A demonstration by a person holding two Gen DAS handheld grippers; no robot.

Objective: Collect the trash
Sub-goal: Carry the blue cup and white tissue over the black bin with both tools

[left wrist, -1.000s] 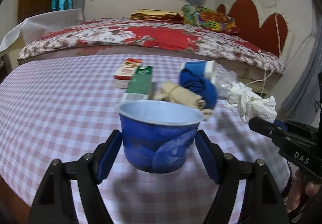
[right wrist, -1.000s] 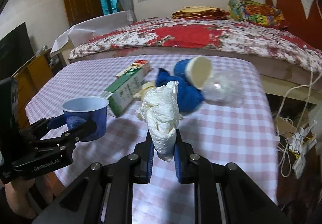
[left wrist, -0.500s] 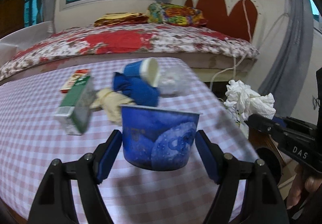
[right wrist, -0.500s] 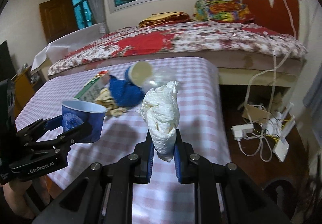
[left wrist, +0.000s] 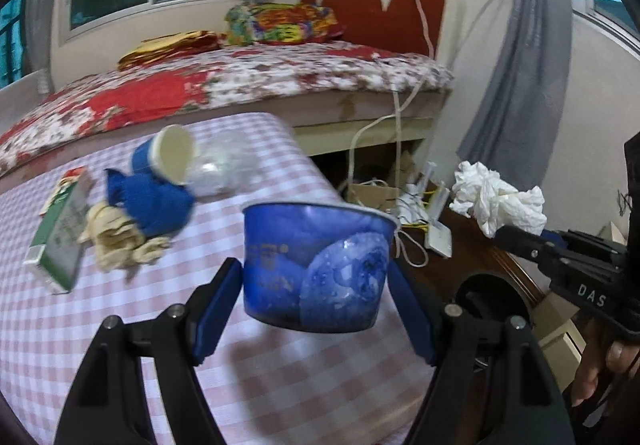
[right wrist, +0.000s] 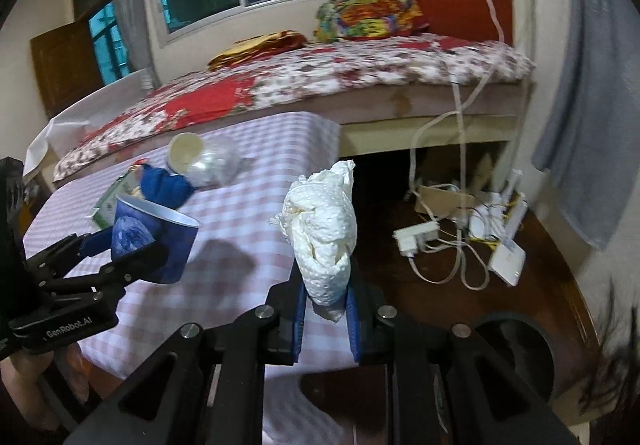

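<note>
**Operator:** Logging items in hand. Item one: left gripper (left wrist: 316, 309), jaws clenched on the blue paper cup (left wrist: 316, 265), which I am holding upright above the near edge of the checked table (left wrist: 80, 345). Item two: right gripper (right wrist: 325, 309), jaws pinching the crumpled white tissue (right wrist: 322, 233), which I am carrying just past the table's right edge, over the dark wood floor (right wrist: 440, 305).

**Checker:** And what is still lying on the table?

**Operator:** Listing, all toward the table's far side: a second blue cup (left wrist: 168, 157) on its side, a clear plastic wrapper (left wrist: 216, 173) touching it, a blue cloth (left wrist: 152, 205) just beside, a beige rag (left wrist: 116, 241) and a green carton (left wrist: 60, 237).

**Checker:** Which step are you doing?

**Operator:** Judging it as the carry-off: both loads are heading away from the table toward a dark round opening (right wrist: 516, 353) low beside it. It may be a bin, though I cannot tell. The next move is calling for me to bring each load over that opening, release, then return for the remaining five pieces.
</note>
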